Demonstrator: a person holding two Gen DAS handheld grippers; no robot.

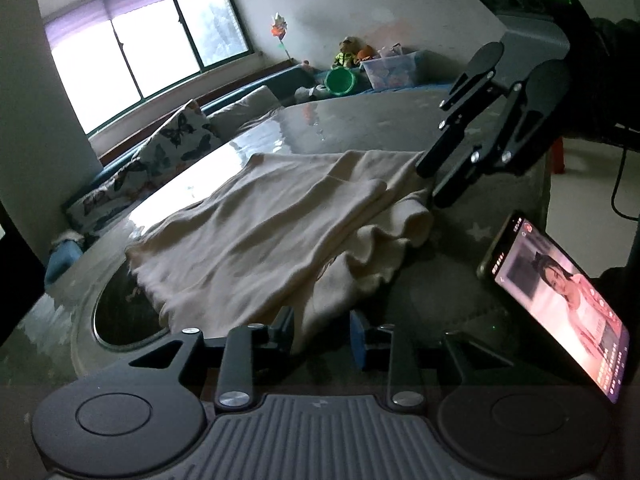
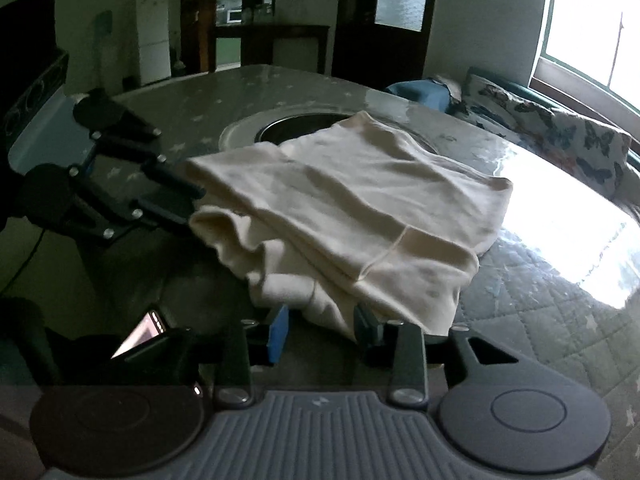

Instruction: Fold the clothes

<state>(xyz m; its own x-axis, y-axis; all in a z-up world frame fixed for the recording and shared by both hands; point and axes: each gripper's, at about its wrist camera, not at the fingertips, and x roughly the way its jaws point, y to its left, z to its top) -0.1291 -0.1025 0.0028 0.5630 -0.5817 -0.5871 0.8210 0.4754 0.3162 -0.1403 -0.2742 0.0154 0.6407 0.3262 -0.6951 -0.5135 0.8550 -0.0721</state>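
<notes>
While the cream garment (image 1: 256, 232) lies partly folded across the middle of the table (image 1: 360, 120), one end draped over the round dark opening (image 1: 120, 320) set into the tabletop, both tongs sit at its edges. The left gripper (image 1: 322, 334) has its fingers spread, with a fold of the cloth's near edge hanging between them. The right gripper (image 2: 320, 328) is likewise spread, the garment's corner resting between its fingers. A phone (image 1: 560, 304) with a lit screen leans near the table's edge, just beside the left gripper. Butterfly-print cushions (image 2: 560, 136) line the bench under the window (image 1: 140, 48).
</notes>
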